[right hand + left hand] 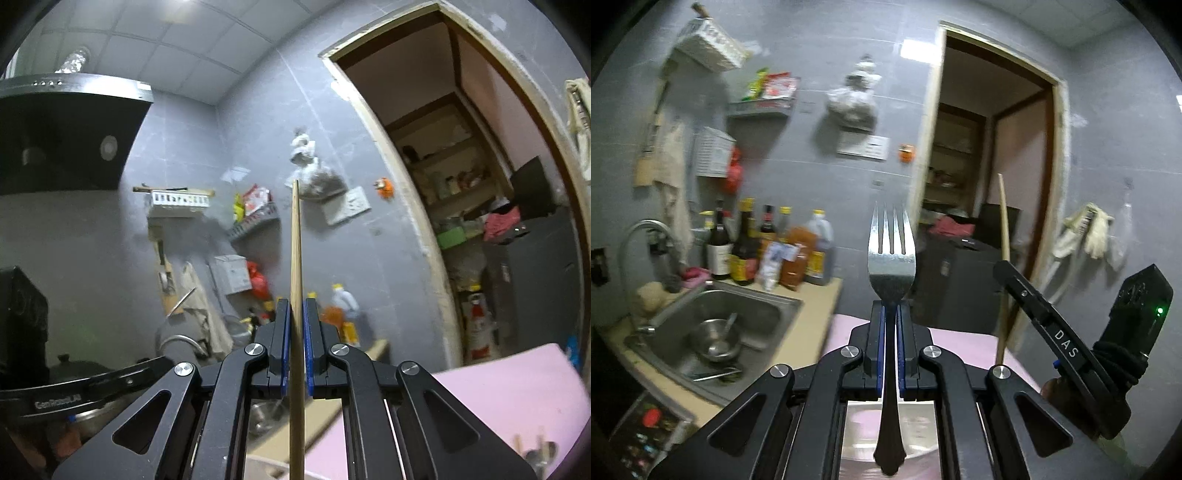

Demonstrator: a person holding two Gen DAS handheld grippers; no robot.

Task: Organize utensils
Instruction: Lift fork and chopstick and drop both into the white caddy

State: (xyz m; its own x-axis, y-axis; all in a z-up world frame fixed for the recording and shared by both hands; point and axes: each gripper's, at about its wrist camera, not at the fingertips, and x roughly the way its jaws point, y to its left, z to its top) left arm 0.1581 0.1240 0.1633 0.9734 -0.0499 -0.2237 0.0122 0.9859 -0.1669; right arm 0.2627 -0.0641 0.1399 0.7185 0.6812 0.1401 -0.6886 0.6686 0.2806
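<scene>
We hold both utensils aloft: left gripper (891, 306) clamps the fork (892, 258) at its neck, right gripper (296, 314) clamps a chopstick (296, 295). Carry step, we judge; next, each needs lowering into its own holder, none in view.

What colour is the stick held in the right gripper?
Light wooden tan; the chopstick shows best in the right wrist view.

The chopstick (296, 295) runs off the bottom edge; wall clutter (255, 206) is perhaps packets, blurred.
</scene>
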